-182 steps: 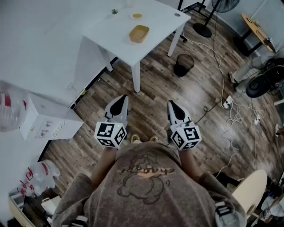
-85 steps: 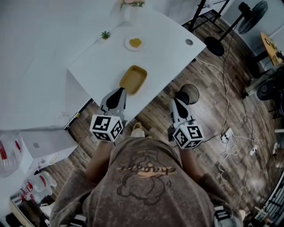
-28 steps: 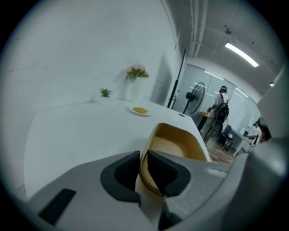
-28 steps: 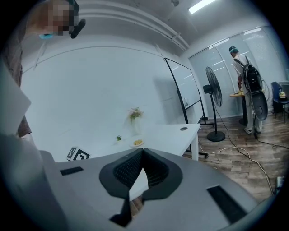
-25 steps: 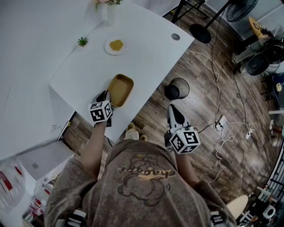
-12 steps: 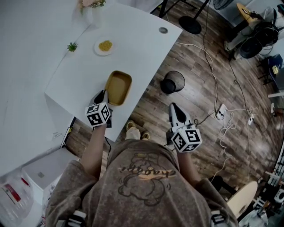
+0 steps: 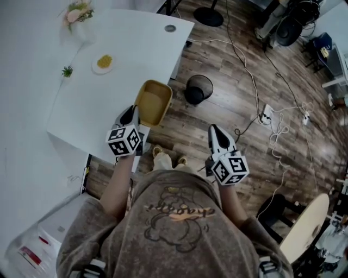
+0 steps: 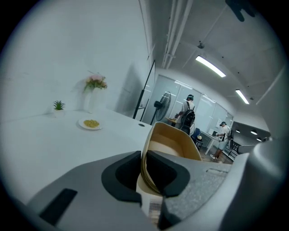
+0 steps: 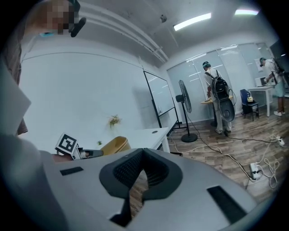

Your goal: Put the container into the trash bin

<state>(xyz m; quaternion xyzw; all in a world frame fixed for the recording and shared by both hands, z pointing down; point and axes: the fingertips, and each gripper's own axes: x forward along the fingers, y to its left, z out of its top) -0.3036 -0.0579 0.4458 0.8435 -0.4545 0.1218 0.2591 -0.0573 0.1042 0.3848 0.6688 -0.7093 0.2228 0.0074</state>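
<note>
The tan, shallow container [image 7: 154, 102] is lifted off the white table [image 7: 92, 114] and hangs at its right edge. My left gripper [image 7: 132, 115] is shut on the container's near rim. In the left gripper view the rim [image 8: 144, 168] is pinched between the two dark pads and the container [image 8: 174, 143] tilts up beyond them. The black mesh trash bin [image 7: 198, 88] stands on the wood floor just right of the container. My right gripper [image 7: 215, 132] hovers over the floor, shut and empty; its view shows the jaws [image 9: 142, 155] meeting and the container [image 9: 115, 144] to the left.
On the table are a plate of yellow food [image 7: 104, 62], a small plant [image 7: 67, 71] and a flower vase [image 7: 79, 13]. Cables and a power strip [image 7: 266, 113] lie on the floor to the right. Fan bases and people [image 8: 188, 115] are farther off.
The container has come up off the tabletop and moved right to the table's edge, nearer the bin, carried by my left gripper. My right gripper has shifted along with me, still shut.
</note>
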